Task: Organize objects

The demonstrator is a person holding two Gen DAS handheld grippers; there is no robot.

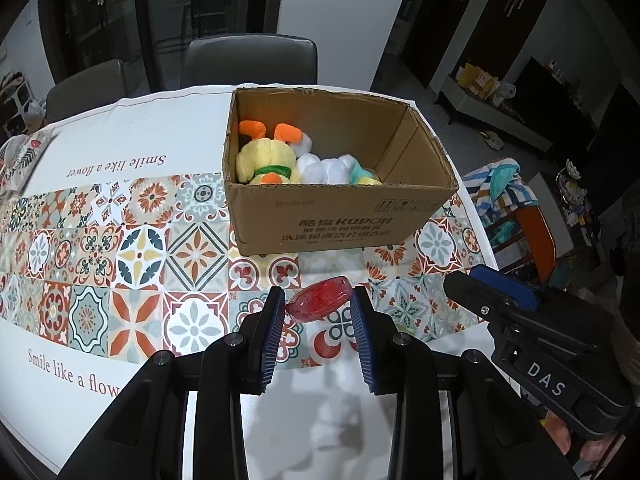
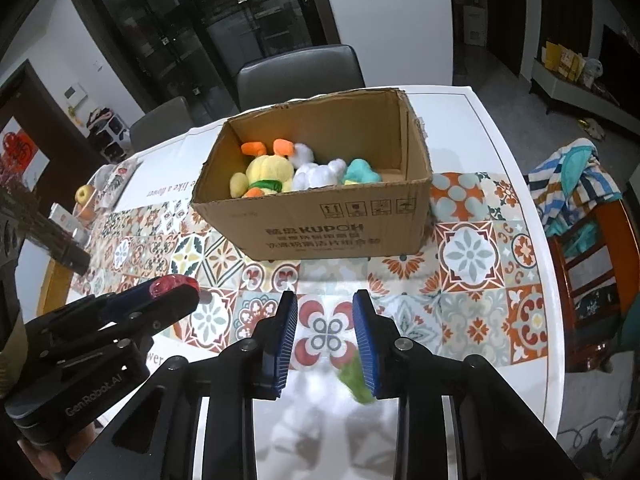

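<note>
Room: dim dining space, dark glass cabinets behind, grey chairs (image 2: pixel 300 74) at the far edge of the counter (image 1: pixel 180 128), which wears a tiled-pattern cloth printed "Smile like a flower".
Hard to make out: I see a green fuzzy thing (image 2: pixel 356 380) beside the right tongs' right pad in the right wrist view; I cannot tell what it is or whether the pad touches it. The fruit (image 2: pixel 85 195) at the far left is small and partly cut off.
Box: cardboard box (image 1: pixel 340 216) stands open-topped on the counter, ahead of both tongs.
Box contents: yellow plush (image 1: pixel 266 158) with orange parts lies upside down at the left, white plush (image 1: pixel 324 168) in the middle, teal plush (image 2: pixel 360 172) toward the right; their lower parts are hidden by the front wall.
Left tongs (image 1: pixel 319 305): I have them clamped on a red translucent oval object (image 1: pixel 320 299), held above the cloth just short of the box.
Right tongs (image 2: pixel 325 308): pads parted, nothing between them, hovering over the cloth.
</note>
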